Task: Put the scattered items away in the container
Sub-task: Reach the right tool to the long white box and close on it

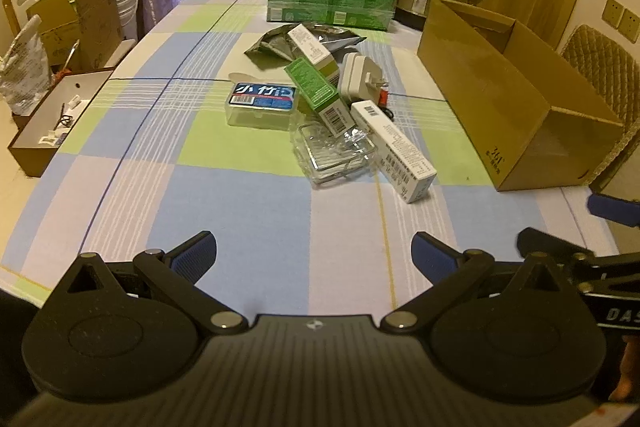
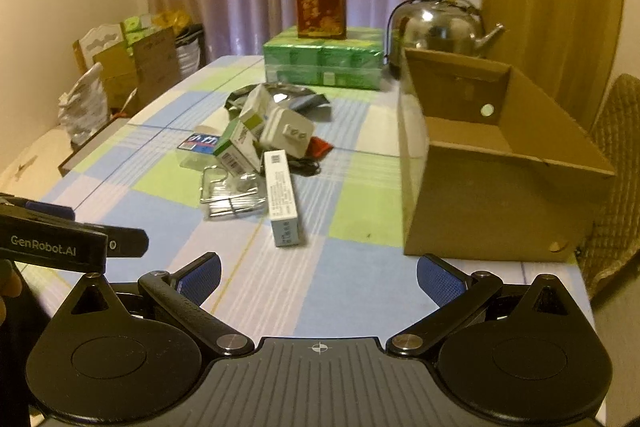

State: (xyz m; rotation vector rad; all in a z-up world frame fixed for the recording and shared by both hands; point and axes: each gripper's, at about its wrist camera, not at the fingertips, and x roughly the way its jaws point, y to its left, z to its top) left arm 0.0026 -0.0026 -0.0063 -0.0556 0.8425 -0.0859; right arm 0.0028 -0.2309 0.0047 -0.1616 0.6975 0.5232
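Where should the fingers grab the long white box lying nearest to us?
Probably around the middle of the long white box, squeezing its two long sides, coming down from above. It lies flat on the tablecloth with its near end pointing at us, and that near half is free. Its far end tucks in by the clear plastic tray and the green box, so stay away from there.

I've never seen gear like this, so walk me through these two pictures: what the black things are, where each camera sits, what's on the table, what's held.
Nothing here is a robot. A person holds a two-finger gripper in each hand, with a camera on each looking along the fingers. One picture shows the left gripper, the other the right gripper. Both are open and hold nothing. On the checked tablecloth lies a pile of small boxes, a white charger and a clear plastic case, beside an open cardboard box.
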